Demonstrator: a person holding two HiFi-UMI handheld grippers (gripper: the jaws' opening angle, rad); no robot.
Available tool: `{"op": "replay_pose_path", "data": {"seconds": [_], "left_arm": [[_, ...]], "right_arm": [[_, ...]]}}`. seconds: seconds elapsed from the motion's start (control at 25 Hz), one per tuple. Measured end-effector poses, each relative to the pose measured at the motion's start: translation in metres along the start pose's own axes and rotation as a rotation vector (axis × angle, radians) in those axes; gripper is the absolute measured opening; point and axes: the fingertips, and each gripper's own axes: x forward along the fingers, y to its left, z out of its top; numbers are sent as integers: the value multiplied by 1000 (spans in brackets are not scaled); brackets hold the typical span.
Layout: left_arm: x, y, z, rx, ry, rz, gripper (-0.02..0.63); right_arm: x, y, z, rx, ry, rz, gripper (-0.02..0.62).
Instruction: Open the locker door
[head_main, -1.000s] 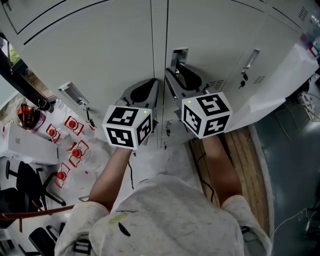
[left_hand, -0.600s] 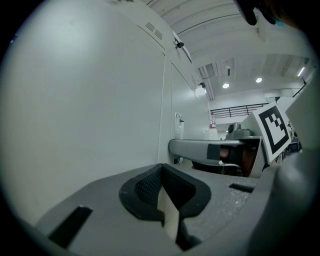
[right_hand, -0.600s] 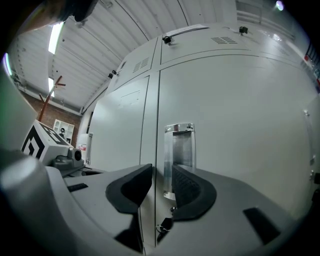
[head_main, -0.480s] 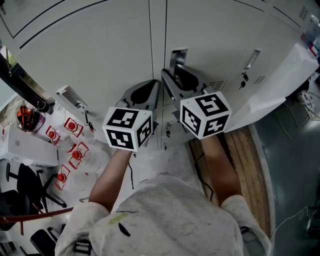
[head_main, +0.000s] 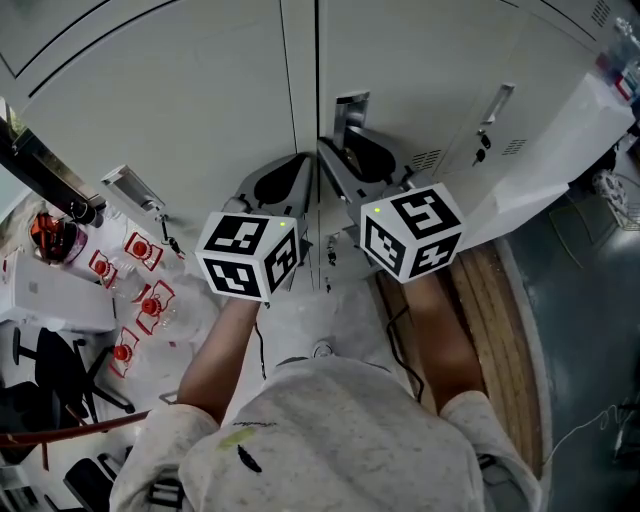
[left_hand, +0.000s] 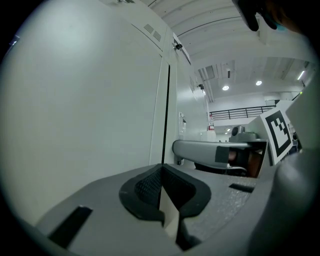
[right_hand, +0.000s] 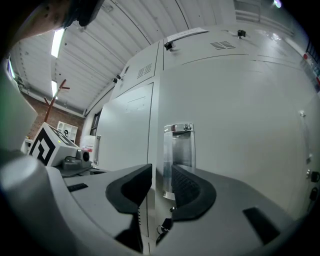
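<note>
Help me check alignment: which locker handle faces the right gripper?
The chrome handle right of the centre door seam: it stands directly ahead of the open right gripper. The handle farther right and the left one sit off to the sides.

Probably a workshop hall: grey lockers (head_main: 180, 90), chairs (head_main: 48, 372).

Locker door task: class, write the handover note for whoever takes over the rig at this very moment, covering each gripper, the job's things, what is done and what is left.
Left gripper: shut, holding nothing.
Right gripper: open, empty, lined up with the shiny metal handle but not gripping it.
Pale grey metal locker door: looks closed.
Done: the right gripper is at the handle.
Left: close on the handle, then pull the door open.
</note>
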Motion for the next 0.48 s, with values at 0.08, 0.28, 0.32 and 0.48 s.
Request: {"op": "replay_pose_path", "data": {"seconds": [0.08, 0.28, 0.32, 0.48], "left_arm": [[-2, -5, -1, 2, 0, 3, 5], [-8, -16, -2, -3, -12, 35, 5], [-10, -18, -2, -6, -12, 41, 5], [-16, -28, -6, -11, -9, 64, 5]], "right_arm": [[-6, 2, 0, -4, 1, 12, 109], [-24, 7, 0, -16, 6, 40, 109], [-28, 8, 0, -21, 14, 45, 109], [-40, 11, 0, -38, 42, 59, 115]]}}
